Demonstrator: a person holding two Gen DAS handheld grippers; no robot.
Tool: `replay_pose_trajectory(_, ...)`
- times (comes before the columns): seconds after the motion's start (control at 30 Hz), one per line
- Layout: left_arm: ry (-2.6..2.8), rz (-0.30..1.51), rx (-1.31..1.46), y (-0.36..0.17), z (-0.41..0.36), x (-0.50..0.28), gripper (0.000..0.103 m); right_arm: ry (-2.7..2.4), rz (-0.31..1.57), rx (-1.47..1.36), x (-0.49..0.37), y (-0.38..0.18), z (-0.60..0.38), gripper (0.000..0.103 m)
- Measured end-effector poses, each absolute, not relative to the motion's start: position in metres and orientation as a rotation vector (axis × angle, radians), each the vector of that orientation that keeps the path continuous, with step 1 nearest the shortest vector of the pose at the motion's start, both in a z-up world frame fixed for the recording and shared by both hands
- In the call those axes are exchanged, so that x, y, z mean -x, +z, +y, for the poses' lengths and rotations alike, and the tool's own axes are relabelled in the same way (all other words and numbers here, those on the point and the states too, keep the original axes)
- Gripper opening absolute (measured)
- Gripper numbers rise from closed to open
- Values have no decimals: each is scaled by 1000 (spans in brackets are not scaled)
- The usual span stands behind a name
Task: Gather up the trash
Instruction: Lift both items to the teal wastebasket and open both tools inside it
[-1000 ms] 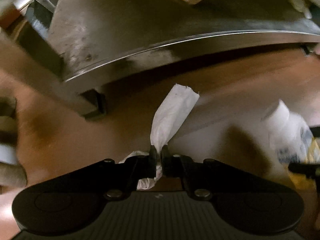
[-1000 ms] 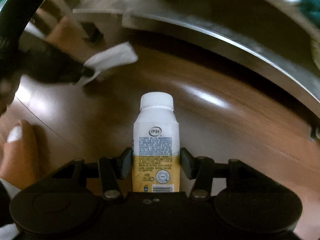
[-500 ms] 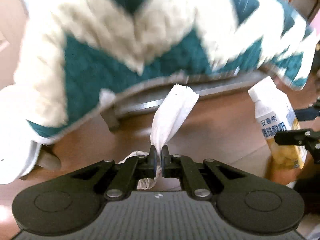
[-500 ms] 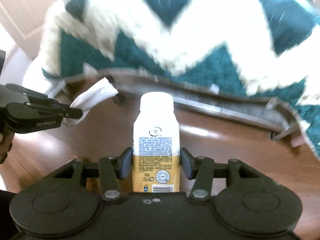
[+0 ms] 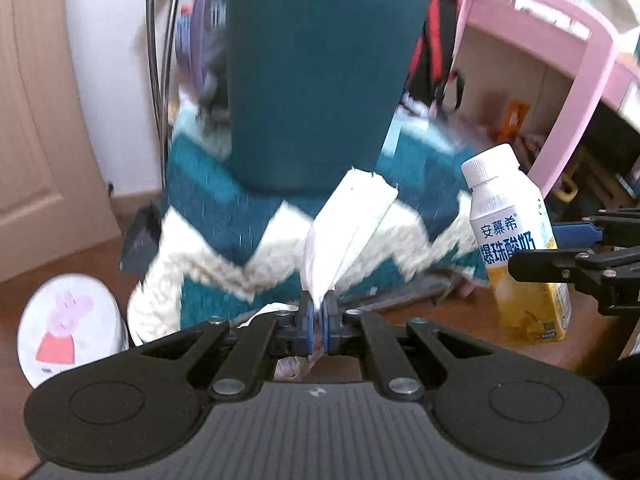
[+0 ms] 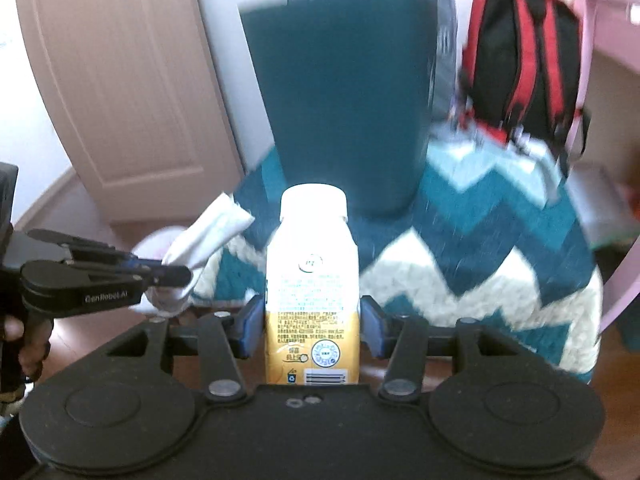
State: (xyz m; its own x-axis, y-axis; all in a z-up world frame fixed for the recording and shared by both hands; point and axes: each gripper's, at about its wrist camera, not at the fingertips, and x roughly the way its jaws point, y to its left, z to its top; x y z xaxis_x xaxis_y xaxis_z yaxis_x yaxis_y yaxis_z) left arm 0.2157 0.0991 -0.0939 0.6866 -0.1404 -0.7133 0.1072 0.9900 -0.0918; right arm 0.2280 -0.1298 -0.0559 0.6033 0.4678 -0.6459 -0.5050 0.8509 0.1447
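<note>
My left gripper (image 5: 318, 322) is shut on a crumpled white tissue (image 5: 346, 232) that sticks up from between its pads; the gripper and tissue (image 6: 208, 236) also show at the left of the right wrist view. My right gripper (image 6: 312, 320) is shut on a white and yellow drink bottle (image 6: 312, 280) with a white cap, held upright. The same bottle (image 5: 516, 256) appears at the right of the left wrist view. Both grippers are held in the air in front of a chair.
A chair with a dark teal backrest (image 6: 344, 100) and a teal and cream zigzag blanket (image 6: 480, 248) faces me. A white round bin with a cartoon pig (image 5: 68, 328) stands low left. A red and black backpack (image 6: 520, 60), a pink desk (image 5: 560, 40) and a beige door (image 6: 120, 80) surround it.
Both grippers have risen from near the wooden floor under the chair to the height of its seat and back. The tissue and the bottle stay held as before.
</note>
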Motion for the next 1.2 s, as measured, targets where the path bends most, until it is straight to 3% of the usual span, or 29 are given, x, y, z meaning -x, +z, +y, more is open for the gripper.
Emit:
replay_pose_trajectory(0.33, -109, 579, 4, 20, 76, -212, 4, 554, 487, 57, -234, 51, -145, 50)
replay_pose_trajectory(0.63, -59, 485, 54, 100, 73, -264, 4, 521, 373, 40, -280, 118, -129, 50)
replay_pose_trajectory(0.93, -25, 489, 76, 129, 78, -338, 4, 502, 333, 28, -350, 134, -108, 50)
replay_pose_trajectory(1.2, -11, 579, 76, 111, 85, -404, 4, 482, 396, 37, -413, 109, -89, 50)
